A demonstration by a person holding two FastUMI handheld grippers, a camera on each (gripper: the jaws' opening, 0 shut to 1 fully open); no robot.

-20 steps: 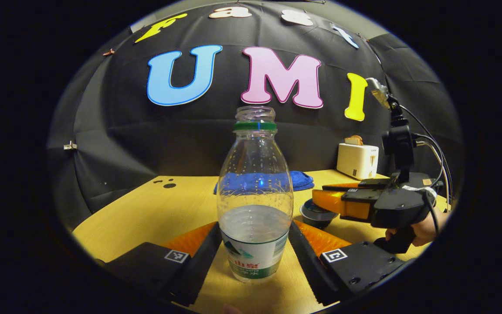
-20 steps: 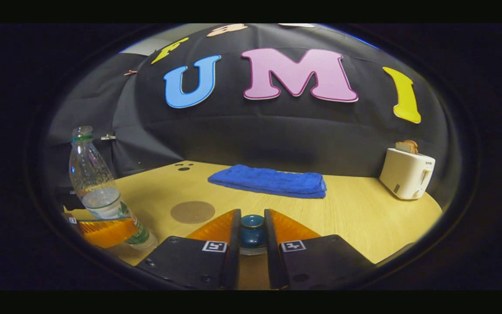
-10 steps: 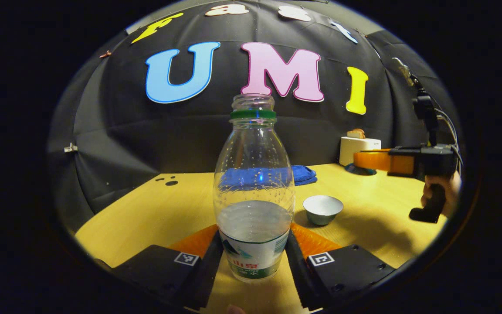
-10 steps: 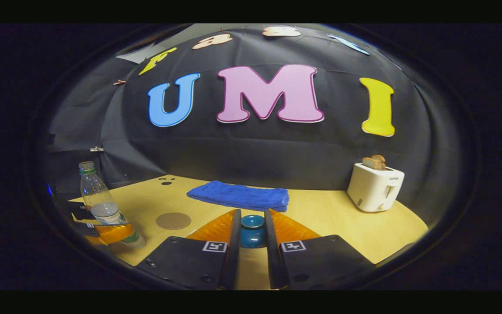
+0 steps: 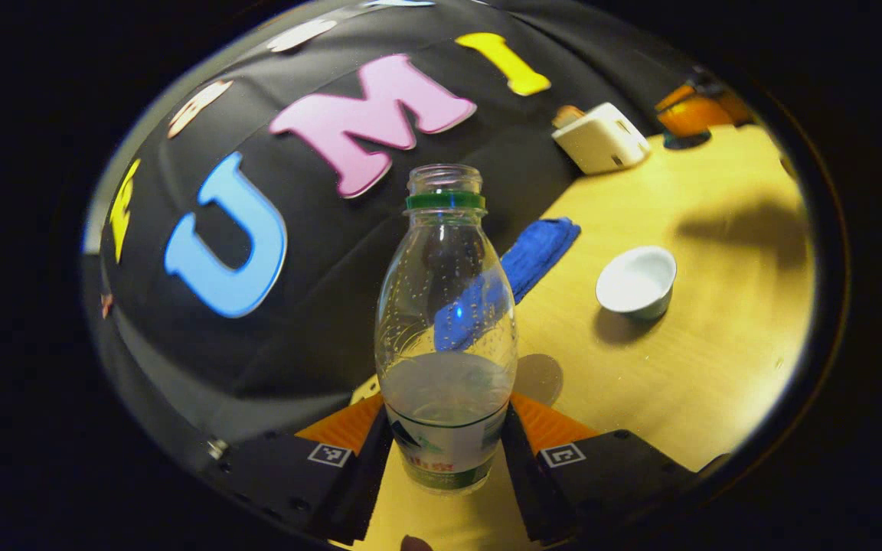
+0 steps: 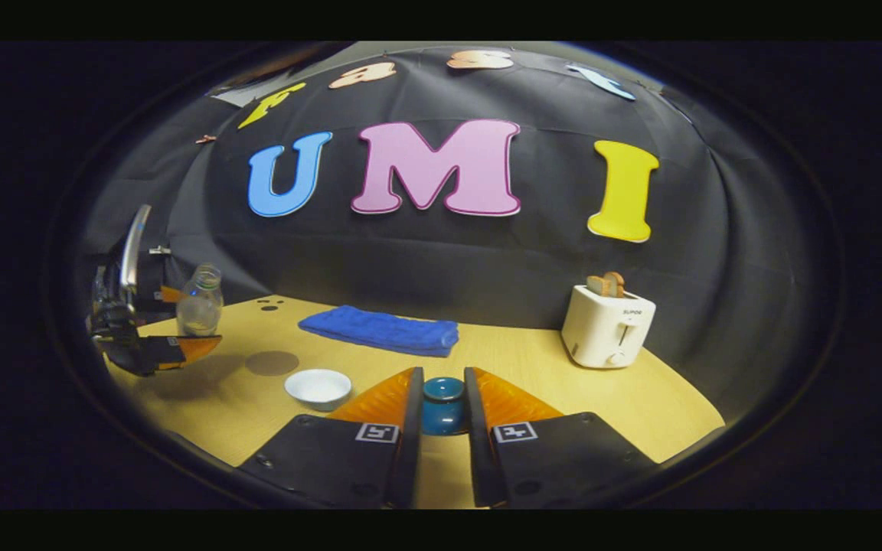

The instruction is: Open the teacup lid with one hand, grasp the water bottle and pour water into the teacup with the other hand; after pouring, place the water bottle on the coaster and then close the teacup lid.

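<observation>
Left tool point(image 5: 445, 451) grips bottle point(image 5: 446, 337); teacup point(image 5: 635, 282) well apart.

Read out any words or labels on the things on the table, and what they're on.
Water bottle: printed label, too blurred to quote.
Toaster: small mark on its front, too small to read.
Square coded markers: patterns, no words.
</observation>
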